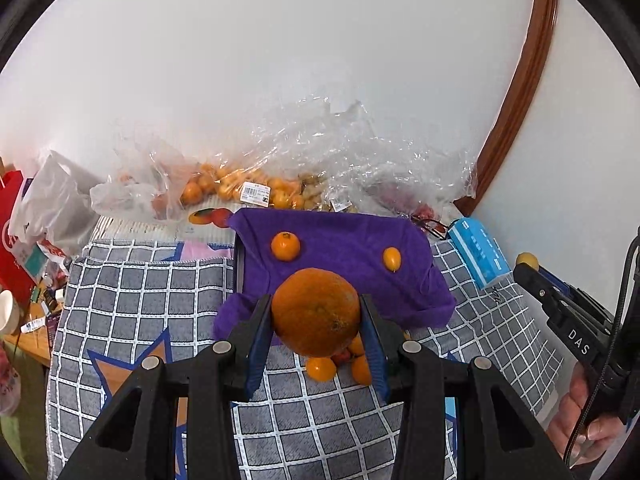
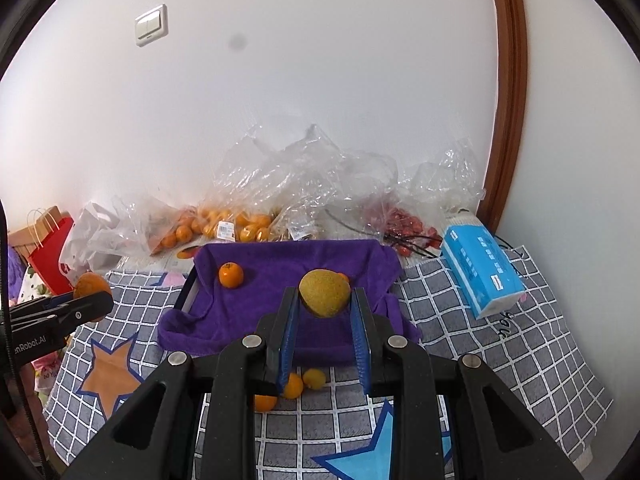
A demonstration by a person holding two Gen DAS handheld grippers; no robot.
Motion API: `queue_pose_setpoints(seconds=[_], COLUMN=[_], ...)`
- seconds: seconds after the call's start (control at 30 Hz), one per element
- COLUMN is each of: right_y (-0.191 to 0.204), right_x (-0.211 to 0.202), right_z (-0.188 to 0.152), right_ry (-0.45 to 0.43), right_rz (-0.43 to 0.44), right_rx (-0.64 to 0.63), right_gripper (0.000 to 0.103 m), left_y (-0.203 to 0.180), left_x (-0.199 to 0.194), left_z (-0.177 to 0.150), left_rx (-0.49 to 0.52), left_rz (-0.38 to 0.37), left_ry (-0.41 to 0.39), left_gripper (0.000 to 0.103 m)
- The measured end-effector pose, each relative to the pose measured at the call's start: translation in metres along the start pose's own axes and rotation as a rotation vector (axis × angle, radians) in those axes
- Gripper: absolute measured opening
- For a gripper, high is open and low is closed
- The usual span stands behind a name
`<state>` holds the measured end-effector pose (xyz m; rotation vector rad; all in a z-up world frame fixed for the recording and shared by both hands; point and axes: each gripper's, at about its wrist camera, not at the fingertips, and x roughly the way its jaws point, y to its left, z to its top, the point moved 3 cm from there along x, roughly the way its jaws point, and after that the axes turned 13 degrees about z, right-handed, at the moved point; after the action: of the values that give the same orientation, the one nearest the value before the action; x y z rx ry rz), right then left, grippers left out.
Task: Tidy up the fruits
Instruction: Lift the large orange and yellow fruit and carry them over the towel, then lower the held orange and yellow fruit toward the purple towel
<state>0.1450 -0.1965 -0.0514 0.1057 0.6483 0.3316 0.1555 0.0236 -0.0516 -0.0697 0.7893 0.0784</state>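
Nearest, the left gripper (image 1: 316, 320) pinches a large orange (image 1: 316, 312) and the right gripper (image 2: 325, 304) pinches a yellow-green fruit (image 2: 324, 293), both above the purple towel (image 2: 280, 264) where a small tangerine (image 2: 231, 275) lies, bagged fruit (image 2: 224, 228) behind.

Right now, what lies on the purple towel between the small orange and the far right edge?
In the left wrist view, right of the small orange the purple towel is bare except for one small oval kumquat.
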Motion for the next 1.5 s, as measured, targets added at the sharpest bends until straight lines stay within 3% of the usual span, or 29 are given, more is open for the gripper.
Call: queue_pose_setpoints(seconds=[1.5], right_y=[-0.013], right_x=[0.043], right_z=[0.018], right_ry=[0.023], right_rz=[-0.008], right_rx=[-0.002], right_gripper=[0.026], left_y=[0.002], left_x=[0.04], left_z=[0.032], left_rx=[-0.011], left_rz=[0.009], left_ry=[-0.001], left_gripper=[0.04])
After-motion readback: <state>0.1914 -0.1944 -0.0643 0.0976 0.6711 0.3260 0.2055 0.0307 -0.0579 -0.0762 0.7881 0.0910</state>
